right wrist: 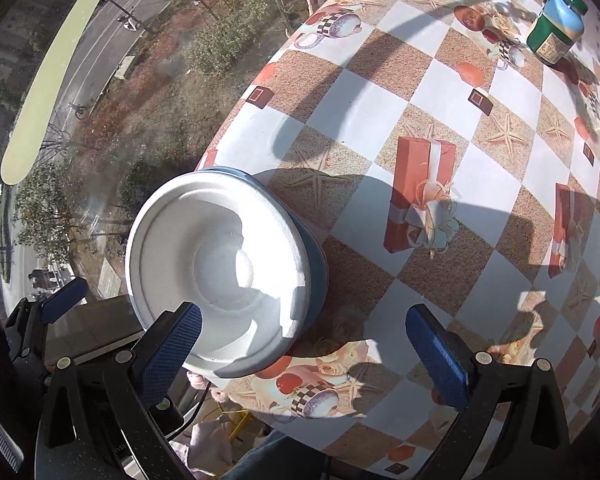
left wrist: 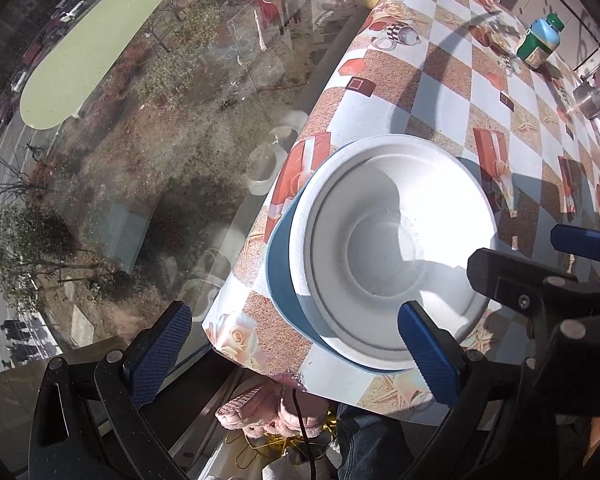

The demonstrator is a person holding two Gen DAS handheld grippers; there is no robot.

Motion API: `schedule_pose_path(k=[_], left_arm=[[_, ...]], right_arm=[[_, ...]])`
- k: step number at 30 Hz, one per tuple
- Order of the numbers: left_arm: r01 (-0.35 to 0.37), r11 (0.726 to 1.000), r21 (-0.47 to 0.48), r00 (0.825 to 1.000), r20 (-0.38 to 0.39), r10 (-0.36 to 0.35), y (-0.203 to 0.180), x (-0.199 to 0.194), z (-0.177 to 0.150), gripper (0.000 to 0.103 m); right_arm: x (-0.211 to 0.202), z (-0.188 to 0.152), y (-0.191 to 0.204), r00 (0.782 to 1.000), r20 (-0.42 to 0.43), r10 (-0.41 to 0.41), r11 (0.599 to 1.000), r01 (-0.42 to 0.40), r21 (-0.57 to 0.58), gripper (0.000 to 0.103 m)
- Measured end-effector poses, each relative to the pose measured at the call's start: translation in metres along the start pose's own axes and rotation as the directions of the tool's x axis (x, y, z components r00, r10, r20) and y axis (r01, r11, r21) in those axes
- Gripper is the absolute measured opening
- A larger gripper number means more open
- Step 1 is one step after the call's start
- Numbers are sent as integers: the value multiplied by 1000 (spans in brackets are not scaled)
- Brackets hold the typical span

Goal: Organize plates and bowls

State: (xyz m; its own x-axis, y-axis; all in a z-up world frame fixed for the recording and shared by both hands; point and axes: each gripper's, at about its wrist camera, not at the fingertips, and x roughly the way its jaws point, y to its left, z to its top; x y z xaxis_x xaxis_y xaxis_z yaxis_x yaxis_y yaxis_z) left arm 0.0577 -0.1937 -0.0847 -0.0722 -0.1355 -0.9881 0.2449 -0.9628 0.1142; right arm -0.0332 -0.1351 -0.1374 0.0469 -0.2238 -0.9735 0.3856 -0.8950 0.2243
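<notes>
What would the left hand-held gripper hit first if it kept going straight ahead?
Probably the table's near corner beside the white plate, though depth is unclear. The left hand-held gripper is open.

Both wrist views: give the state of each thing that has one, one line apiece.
White plate: stacked on blue plate, empty.
Blue plate: underneath, near the table's edge.
Bottle: upright, capped.
Left hand-held gripper: open, holding nothing.
Right hand-held gripper: open, holding nothing.

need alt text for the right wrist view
A white bowl sits nested on a blue plate at the near corner of a checked tablecloth. The open right gripper hovers just before it; a green bottle stands far off.
</notes>
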Motion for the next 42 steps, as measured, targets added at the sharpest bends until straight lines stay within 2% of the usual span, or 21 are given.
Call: schedule_pose_path(k=[10,23,42], left_arm=[[3,1000,18,1000,9,-3,-5,-7,-4,103],[15,998,63,1000,-2,-15,-20,-16,-11,103],[4,997,75,1000,13,-5,-29,-28,-18,103]], right_arm=[[4,12,-2,1000,-19,-18,1000,18,1,103],[-15,0,-1,999,-10,-46,998,46,-30,103],[-24,-3,8,998,13,-58,995,59,-74,103]])
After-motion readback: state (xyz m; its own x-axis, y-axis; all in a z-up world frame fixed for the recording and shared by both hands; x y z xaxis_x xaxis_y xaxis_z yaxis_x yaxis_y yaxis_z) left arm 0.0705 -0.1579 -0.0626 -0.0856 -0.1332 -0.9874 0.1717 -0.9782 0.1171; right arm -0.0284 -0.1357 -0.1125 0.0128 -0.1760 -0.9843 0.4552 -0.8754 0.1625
